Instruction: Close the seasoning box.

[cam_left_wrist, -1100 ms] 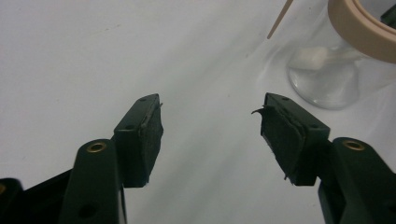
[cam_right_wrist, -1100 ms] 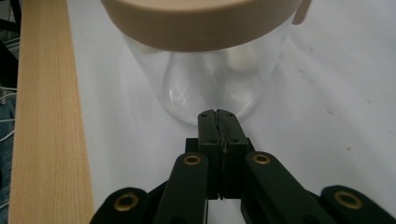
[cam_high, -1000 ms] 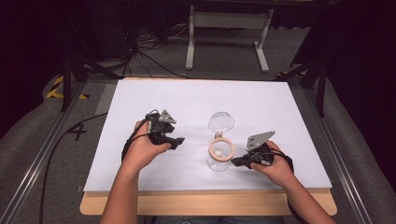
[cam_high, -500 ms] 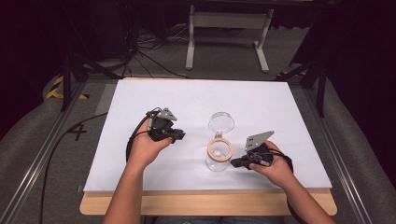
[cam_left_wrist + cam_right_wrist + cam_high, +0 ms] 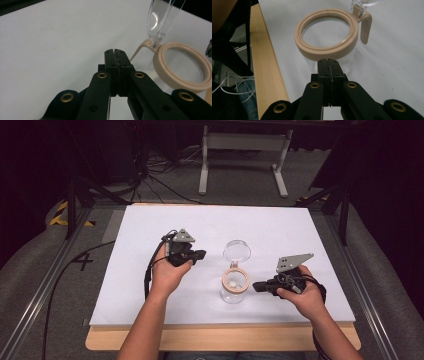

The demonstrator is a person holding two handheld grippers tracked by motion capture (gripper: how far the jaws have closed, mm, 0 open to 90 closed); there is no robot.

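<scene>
My left gripper [image 5: 199, 255] had just been closing, and its jaws met pad to pad with nothing between them. My right gripper [image 5: 257, 286] was pressed fully together as well, empty, its tip just beside the jar [image 5: 235, 285] without my being able to tell whether it touched the glass. The jar stood upright on the white desk [image 5: 150, 295] between the two grippers, nearer the right one and a little apart from the left. Its long axis ran straight up, and the tan-rimmed mouth [image 5: 326, 32] faced the ceiling. The clear lid [image 5: 237, 251] was swung open on its tan hinge [image 5: 365, 25] at the far side of the rim, standing up and leaning away from me. In the left gripper view the rim [image 5: 185, 65] lay right of my closed jaws, with the lid [image 5: 161, 20] rising above it.
</scene>
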